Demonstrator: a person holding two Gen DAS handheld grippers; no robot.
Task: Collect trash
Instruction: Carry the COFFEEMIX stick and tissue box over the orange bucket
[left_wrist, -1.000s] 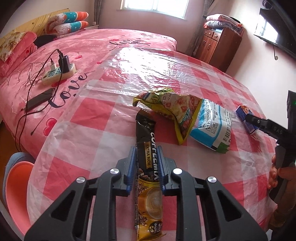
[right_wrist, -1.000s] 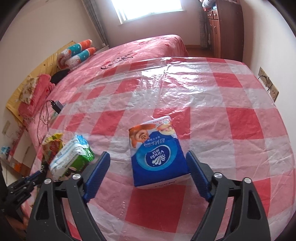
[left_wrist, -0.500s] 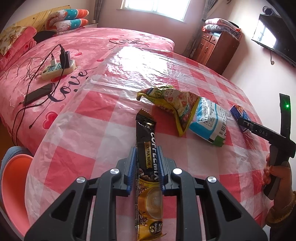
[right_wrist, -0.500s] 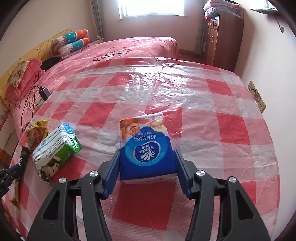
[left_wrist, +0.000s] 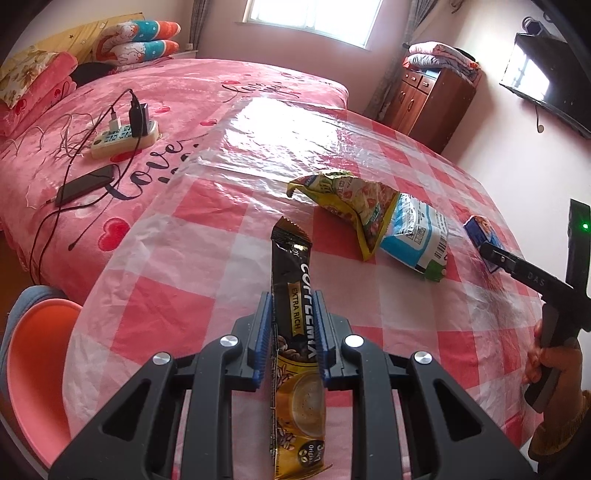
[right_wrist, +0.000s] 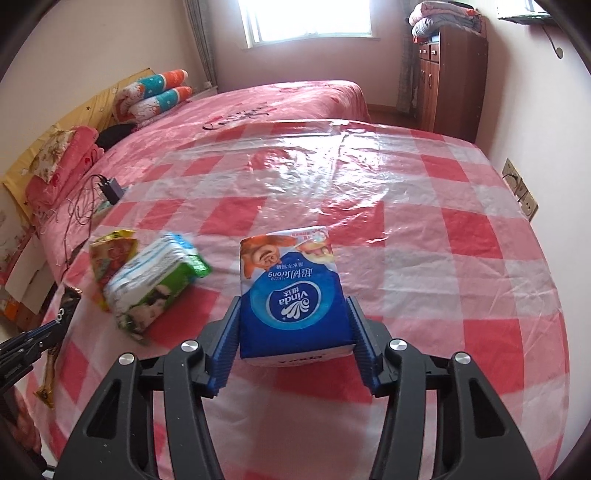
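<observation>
Left gripper (left_wrist: 291, 328) pinching a black-and-gold coffee sachet (left_wrist: 293, 314) at mid-length above the checked tablecloth (left_wrist: 207, 280), right gripper (right_wrist: 293, 339) clamped on a blue tissue pack (right_wrist: 291, 295) over the same cloth, pads pressing both sides, snack bags (right_wrist: 147, 280) lying left of the pack

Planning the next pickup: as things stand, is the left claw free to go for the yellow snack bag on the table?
Probably not yet. The left claw is shut on the coffee sachet, so it has no room for the yellow snack bag, though the tablecloth between them lies bare.
</observation>
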